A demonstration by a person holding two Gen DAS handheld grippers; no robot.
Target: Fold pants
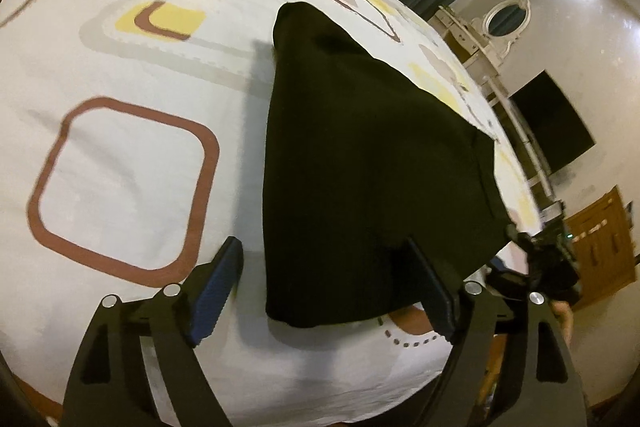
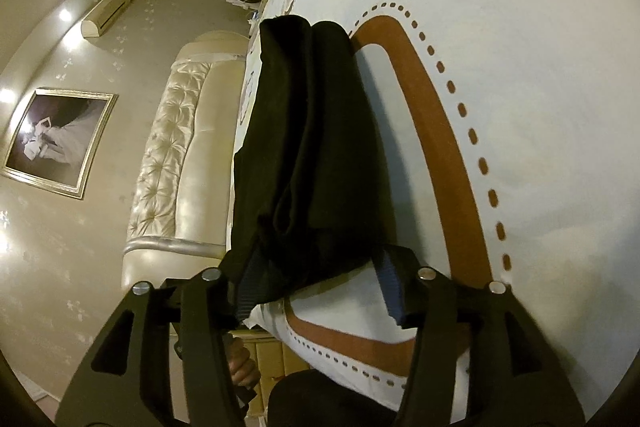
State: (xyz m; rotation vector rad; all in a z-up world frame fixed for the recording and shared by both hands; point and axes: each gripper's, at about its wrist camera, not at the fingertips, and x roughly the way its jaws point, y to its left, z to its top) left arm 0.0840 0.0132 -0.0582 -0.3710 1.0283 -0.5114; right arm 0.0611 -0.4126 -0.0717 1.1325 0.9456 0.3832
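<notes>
The black pants [image 1: 360,155] lie folded into a long bundle on the white patterned bedsheet [image 1: 132,155]. My left gripper [image 1: 324,263] is open, its jaws wide apart on either side of the near end of the pants, not clamped on them. In the right wrist view the pants [image 2: 312,131] run away from me along the bed's edge. My right gripper [image 2: 316,275] is open too, its fingers straddling the near end of the cloth. The right gripper also shows in the left wrist view [image 1: 532,259] at the pants' right corner.
The bedsheet [image 2: 520,107] has brown and yellow rounded squares. A cream tufted headboard [image 2: 180,155] and a framed picture [image 2: 56,139] are on the wall side. A dark screen [image 1: 556,131], white furniture and a wooden cabinet [image 1: 600,243] stand beyond the bed's edge.
</notes>
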